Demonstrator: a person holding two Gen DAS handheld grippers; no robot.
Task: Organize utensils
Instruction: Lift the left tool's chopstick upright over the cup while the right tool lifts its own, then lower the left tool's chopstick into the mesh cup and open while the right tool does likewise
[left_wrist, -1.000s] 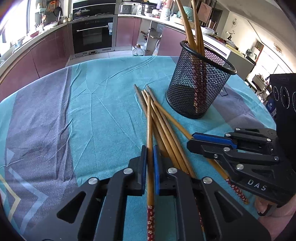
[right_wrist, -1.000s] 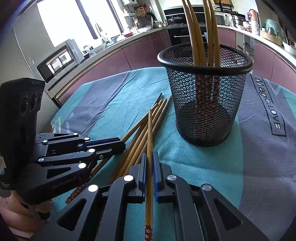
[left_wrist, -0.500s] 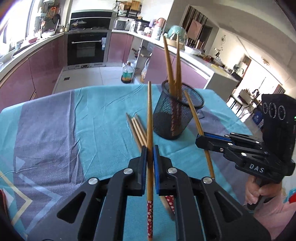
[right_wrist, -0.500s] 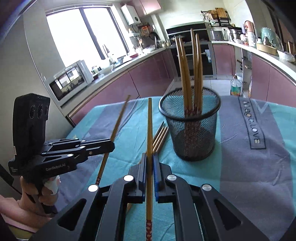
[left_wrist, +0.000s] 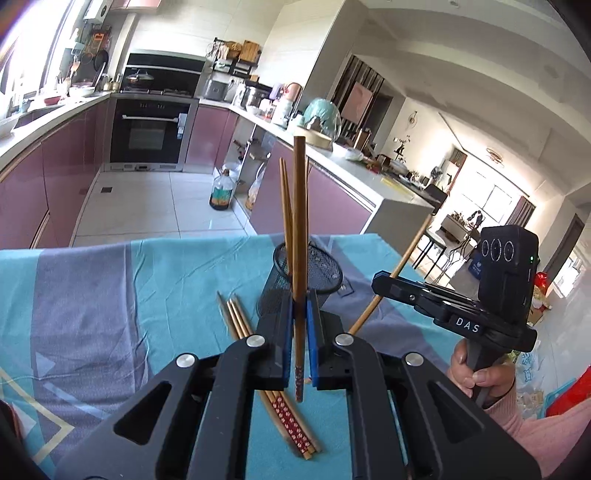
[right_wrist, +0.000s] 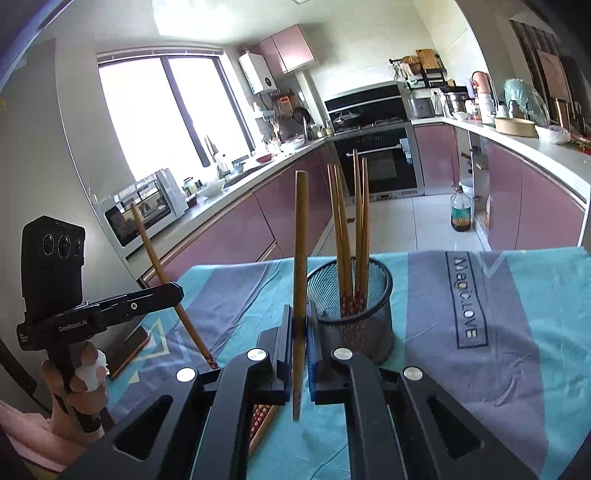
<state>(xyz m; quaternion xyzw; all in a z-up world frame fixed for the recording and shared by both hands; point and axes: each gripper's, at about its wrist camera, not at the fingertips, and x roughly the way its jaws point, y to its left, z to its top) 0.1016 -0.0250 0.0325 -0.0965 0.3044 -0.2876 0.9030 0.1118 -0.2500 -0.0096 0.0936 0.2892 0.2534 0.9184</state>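
Observation:
My left gripper (left_wrist: 300, 332) is shut on a wooden chopstick (left_wrist: 300, 229) and holds it upright above the table. My right gripper (right_wrist: 300, 332) is shut on another chopstick (right_wrist: 300, 240), also upright. Each gripper shows in the other's view, the right one (left_wrist: 384, 282) with its chopstick (left_wrist: 402, 266) tilted, the left one (right_wrist: 177, 291) likewise. A black mesh cup (right_wrist: 354, 314) holds several chopsticks standing (right_wrist: 351, 229); it also shows in the left wrist view (left_wrist: 317, 269). Several loose chopsticks (left_wrist: 240, 325) lie on the cloth beside it.
The table has a teal and grey cloth (right_wrist: 517, 332). A dark phone (right_wrist: 129, 350) lies near the table's left edge. Kitchen counters, an oven (left_wrist: 147, 136) and a bottle on the floor (left_wrist: 221, 188) are behind.
Both grippers have risen from the table, each lifting one chopstick off the pile and tipping it upright. The cup and the pile now lie lower and farther in both views.

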